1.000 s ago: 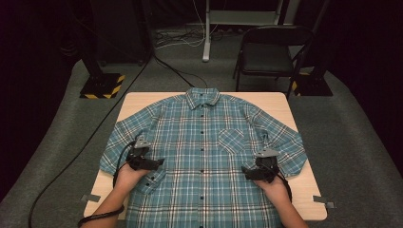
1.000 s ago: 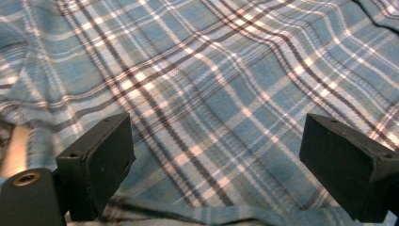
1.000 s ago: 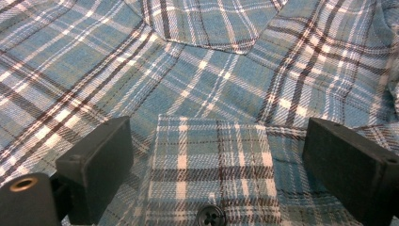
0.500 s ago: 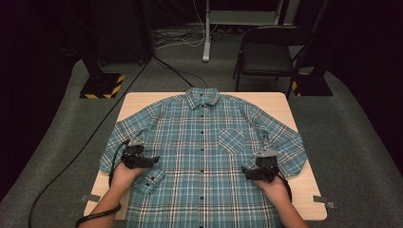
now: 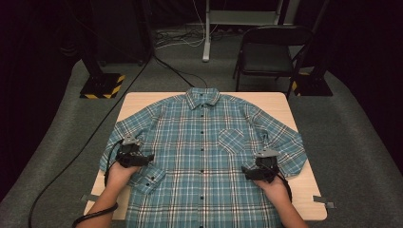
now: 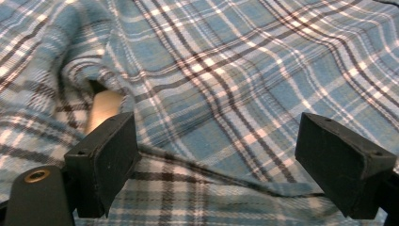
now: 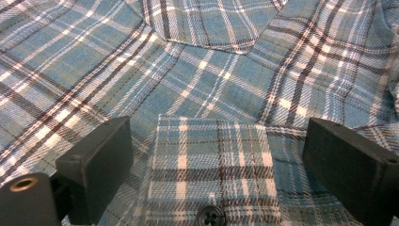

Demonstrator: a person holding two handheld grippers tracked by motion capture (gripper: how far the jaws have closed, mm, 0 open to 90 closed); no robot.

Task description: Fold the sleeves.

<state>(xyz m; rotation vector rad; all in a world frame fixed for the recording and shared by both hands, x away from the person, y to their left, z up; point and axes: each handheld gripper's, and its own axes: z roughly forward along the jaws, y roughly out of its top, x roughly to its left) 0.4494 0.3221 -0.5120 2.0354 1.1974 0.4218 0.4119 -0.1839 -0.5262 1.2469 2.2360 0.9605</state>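
**Blue Checked Shirt Lies Flat, Two Tongs Wait Over It**

A blue checked shirt (image 5: 204, 156) lies spread out on a light wooden table (image 5: 142, 102). Its front is up and it is buttoned. The collar (image 5: 203, 97) points to the far side of the table. The bottom of the shirt hangs over the near edge. A chest pocket (image 5: 231, 140) sits on the side by the person's right hand. Both sleeves lie along the sides of the shirt.

The left gripper (image 5: 145, 158) is over the left sleeve, close to the cuff (image 5: 151, 178). In the left gripper view its two black jaws stand wide apart, with only loose cloth (image 6: 221, 94) under them. They pinch nothing. A bit of the table (image 6: 103, 106) peeps out from under a fold there.

The right gripper (image 5: 247, 172) is over the right side of the shirt, near the right sleeve (image 5: 285, 147). In the right gripper view its jaws are wide too. A cuff with a dark button (image 7: 210, 217) lies between them, but the jaws do not squeeze it.

Past the table stands a black chair (image 5: 271, 52) on the grey floor (image 5: 356, 142). A stand with yellow and black stripes (image 5: 102, 85) sits to the left.
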